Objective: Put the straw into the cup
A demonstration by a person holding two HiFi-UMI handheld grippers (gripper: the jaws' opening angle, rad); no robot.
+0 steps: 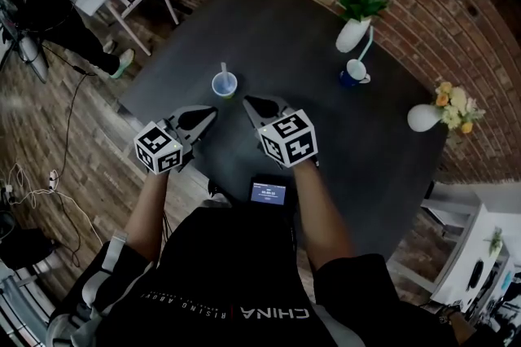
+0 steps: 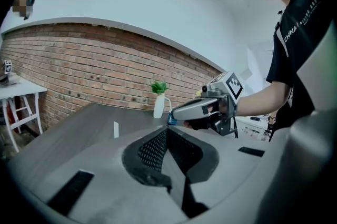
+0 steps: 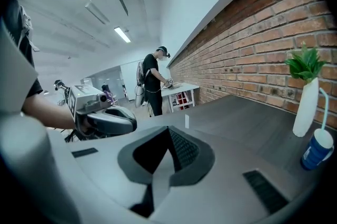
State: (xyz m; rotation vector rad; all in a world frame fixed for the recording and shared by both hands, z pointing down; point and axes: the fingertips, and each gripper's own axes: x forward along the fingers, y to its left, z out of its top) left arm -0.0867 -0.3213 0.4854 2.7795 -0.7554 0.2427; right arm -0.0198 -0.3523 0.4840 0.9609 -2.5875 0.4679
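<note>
The dark worktop [image 1: 326, 125] is lying beneath both grippers. The left gripper [image 1: 212, 112] and right gripper [image 1: 247, 100] are each hovering with jaws fully together, gripping nothing. The cup [image 1: 225, 85] is standing just ahead, between their tips. The straw [image 1: 223, 70] is standing inside the cup.

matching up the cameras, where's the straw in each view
Head view: straw above centre, standing in the cup.
Left gripper view: straw left of centre, only its top showing.
Right gripper view: straw just right of centre, only its top showing.
Shared landmark: the white vase holding a green plant.
</note>
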